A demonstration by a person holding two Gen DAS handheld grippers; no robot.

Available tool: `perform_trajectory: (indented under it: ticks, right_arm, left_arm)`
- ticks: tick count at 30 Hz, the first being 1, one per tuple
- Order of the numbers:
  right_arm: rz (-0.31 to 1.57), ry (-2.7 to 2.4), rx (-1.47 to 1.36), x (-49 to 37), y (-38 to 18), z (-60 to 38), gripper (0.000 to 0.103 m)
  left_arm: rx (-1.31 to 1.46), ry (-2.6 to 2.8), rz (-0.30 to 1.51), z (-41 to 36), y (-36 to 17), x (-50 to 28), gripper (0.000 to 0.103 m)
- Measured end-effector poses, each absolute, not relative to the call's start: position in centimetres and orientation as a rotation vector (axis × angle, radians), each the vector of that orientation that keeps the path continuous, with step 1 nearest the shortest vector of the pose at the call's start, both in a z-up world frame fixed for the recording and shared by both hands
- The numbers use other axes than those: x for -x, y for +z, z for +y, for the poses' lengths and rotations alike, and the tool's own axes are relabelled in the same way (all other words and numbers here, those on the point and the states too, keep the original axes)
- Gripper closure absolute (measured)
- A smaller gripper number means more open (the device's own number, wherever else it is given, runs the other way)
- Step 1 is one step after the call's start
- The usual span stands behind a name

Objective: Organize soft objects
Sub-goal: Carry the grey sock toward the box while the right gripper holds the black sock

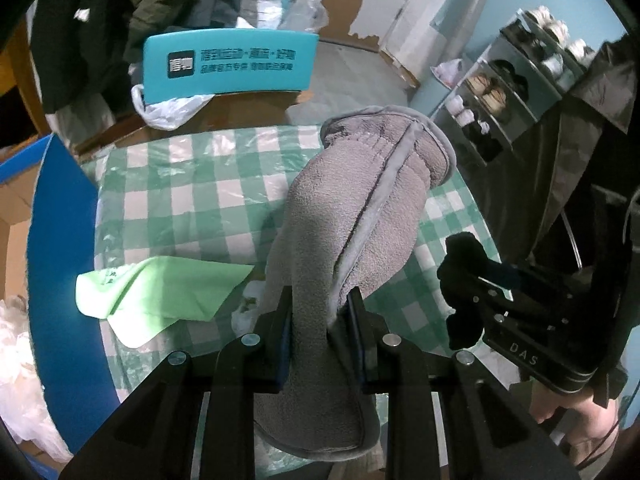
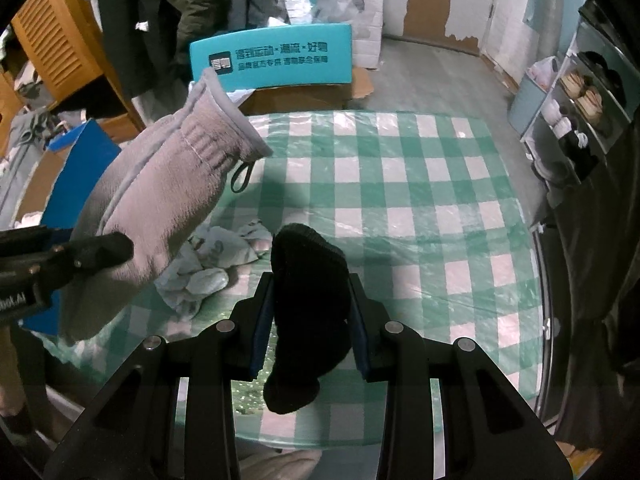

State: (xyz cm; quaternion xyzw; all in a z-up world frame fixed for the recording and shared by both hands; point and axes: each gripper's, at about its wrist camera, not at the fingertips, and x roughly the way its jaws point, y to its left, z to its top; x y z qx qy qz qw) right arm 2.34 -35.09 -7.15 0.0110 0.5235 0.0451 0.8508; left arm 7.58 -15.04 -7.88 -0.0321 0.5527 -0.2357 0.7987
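Note:
My left gripper [image 1: 320,304] is shut on a grey fleece mitt [image 1: 360,208] and holds it above the green checked table [image 1: 180,192]. The mitt also shows in the right wrist view [image 2: 160,200], with the left gripper's fingers [image 2: 100,250] at the left edge. My right gripper [image 2: 310,292] is shut on a black knit sock [image 2: 308,300], held above the table [image 2: 420,200]. It also shows in the left wrist view [image 1: 466,280] with the black sock [image 1: 460,264] at the right. A light green cloth [image 1: 160,292] lies on the table's left. A crumpled white-and-teal cloth [image 2: 212,264] lies on the table.
A teal chair back [image 1: 228,66] with printed text stands behind the table, with a white plastic bag [image 1: 168,110] under it. A blue board [image 1: 60,280] leans at the left. A shoe rack [image 1: 500,92] stands at the right. Dark coats [image 2: 160,20] hang at the back left.

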Motion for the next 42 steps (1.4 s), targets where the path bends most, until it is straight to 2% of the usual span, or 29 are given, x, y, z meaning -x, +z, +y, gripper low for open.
perform_trajectory:
  ticks: [42]
  right_arm:
    - [0.991,0.287,0.072,-4.7,-0.9,-21.9,0.070]
  left_arm:
    - [0.035,-0.294,0.985,-2.6,-1.6,-6.2,0.080]
